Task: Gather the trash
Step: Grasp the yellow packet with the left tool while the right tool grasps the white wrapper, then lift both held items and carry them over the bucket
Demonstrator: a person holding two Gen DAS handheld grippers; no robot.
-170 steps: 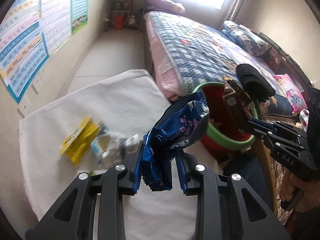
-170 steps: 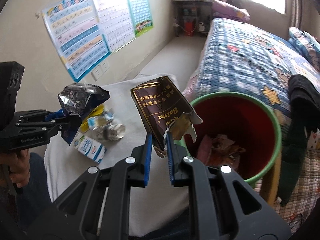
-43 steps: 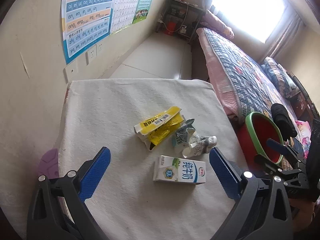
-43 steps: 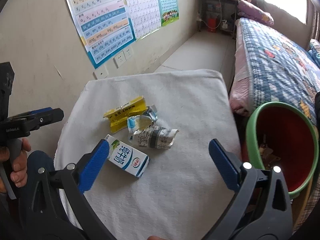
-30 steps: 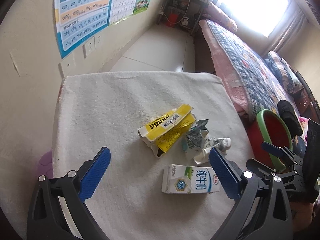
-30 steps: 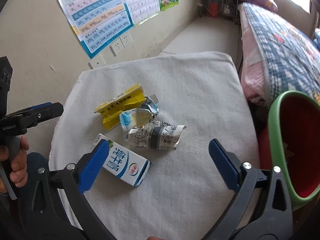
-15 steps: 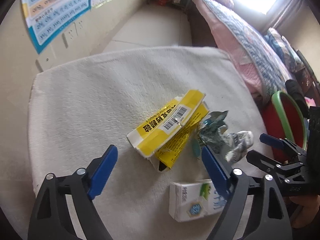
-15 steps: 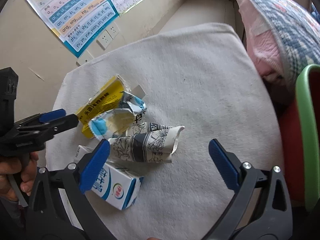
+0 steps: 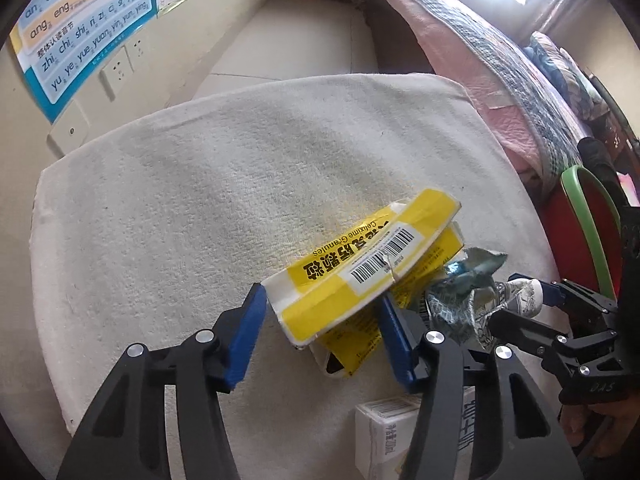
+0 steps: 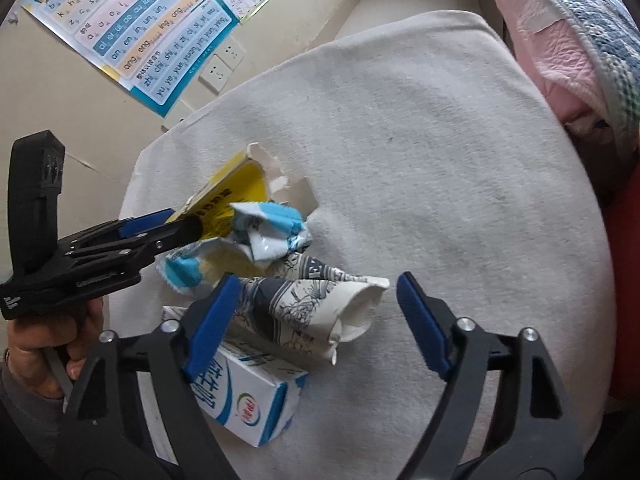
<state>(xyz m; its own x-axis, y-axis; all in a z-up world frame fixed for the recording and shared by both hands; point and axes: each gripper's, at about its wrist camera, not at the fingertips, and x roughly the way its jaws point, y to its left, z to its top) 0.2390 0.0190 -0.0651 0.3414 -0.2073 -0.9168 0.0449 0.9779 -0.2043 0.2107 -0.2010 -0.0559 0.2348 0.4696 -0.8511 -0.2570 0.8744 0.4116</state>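
Yellow box (image 9: 360, 264): torn cardboard, barcode label up, lying on the desk (image 9: 180, 208) under a white towel.
Left hand-held gripper (image 9: 320, 332): blue pads either side of the box's near end, jaws closing; a gap shows at the left pad, and contact at the right pad cannot be told.
Paper cup (image 10: 316, 308): crushed, patterned in dark blue and white, lying on its side just in front of the box.
Right hand-held gripper (image 10: 316, 320): jaws closing around the cup, wide gap at the right pad, nothing gripped.
Blue wrapper (image 10: 260, 240): crumpled between box and cup.
Milk carton (image 10: 248, 396): white and blue, flat on the desk, partly under the right gripper's left finger.
Bin (image 9: 588, 216): green rim, red inside, beside the desk's right edge.
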